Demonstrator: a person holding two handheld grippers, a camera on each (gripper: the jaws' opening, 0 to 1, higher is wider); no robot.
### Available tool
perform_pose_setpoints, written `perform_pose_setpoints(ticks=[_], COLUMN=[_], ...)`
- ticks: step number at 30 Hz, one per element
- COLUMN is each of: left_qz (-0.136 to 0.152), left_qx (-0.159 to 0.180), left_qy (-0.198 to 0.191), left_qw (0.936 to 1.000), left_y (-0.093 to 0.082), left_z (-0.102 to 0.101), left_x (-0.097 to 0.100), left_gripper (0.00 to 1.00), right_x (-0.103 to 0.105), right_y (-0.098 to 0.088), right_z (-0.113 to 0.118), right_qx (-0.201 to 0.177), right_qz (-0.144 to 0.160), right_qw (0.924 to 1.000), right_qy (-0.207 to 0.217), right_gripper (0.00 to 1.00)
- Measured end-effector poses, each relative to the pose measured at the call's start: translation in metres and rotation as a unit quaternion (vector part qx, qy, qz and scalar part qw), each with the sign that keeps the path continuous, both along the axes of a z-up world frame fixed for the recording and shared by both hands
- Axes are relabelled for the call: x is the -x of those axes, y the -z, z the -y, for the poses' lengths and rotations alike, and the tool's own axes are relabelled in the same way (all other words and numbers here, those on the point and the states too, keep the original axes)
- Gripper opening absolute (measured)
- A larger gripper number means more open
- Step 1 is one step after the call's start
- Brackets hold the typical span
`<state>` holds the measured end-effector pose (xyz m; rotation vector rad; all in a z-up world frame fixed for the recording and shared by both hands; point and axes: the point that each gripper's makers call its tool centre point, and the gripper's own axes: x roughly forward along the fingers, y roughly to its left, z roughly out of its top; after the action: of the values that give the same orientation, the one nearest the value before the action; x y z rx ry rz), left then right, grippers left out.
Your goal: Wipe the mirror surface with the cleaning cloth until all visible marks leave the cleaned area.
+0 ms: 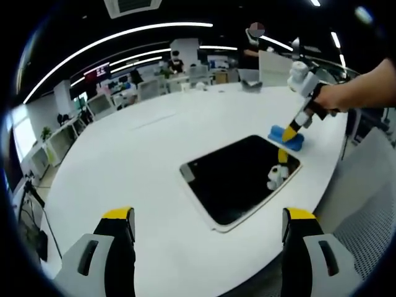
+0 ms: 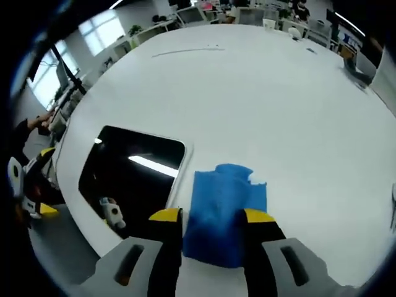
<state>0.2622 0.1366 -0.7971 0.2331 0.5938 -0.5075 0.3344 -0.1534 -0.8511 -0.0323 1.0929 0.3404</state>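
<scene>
From my end the mirror [image 1: 241,178] reads as a dark, glossy pane, smooth enough to throw back the ceiling light strip and the right gripper [image 1: 288,132] above it; a thin pale frame edges it. In the right gripper view the same mirror [image 2: 133,167] shows a sharp bright streak on its polished face. The cleaning cloth [image 2: 221,213] looks like soft blue fabric, matt, with a slightly fuzzy, creased weave. The surface [image 1: 154,161] under both is white, smooth and lightly satin, catching only a soft sheen. My left gripper [image 1: 207,232] appears to be hard grey plastic with a dull finish, the jaws tipped in yellow, matt pads.
</scene>
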Motion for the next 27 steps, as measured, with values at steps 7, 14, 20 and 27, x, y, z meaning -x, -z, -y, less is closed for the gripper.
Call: perform_pose_setpoints(ticks=[7,14,20,27], left_qz=[0.01,0.02,0.02,0.02], left_qx=[0.014,0.012,0.018,0.018], left_qy=[-0.009,0.005,0.005,0.006], left_qw=[0.9998,0.9997,0.9996,0.9996], left_y=[-0.005,-0.008,-0.009,-0.009], left_z=[0.0,0.005,0.006,0.006], left_x=[-0.002,-0.001,-0.002,-0.001], left_gripper=[1.0,1.0,1.0,0.99], right_x=[-0.013,0.016,0.046,0.057], right_y=[-0.047,-0.071,-0.056,-0.058], right_z=[-0.015,-0.013,0.021,0.016], right_qx=[-0.045,-0.027,-0.007,-0.021], right_qz=[0.113,0.235,0.225,0.243], right_qw=[0.9922,0.9647,0.9726,0.9687], right_qy=[-0.028,-0.115,-0.059,-0.048], right_gripper=[0.56,0.85,1.0,1.0])
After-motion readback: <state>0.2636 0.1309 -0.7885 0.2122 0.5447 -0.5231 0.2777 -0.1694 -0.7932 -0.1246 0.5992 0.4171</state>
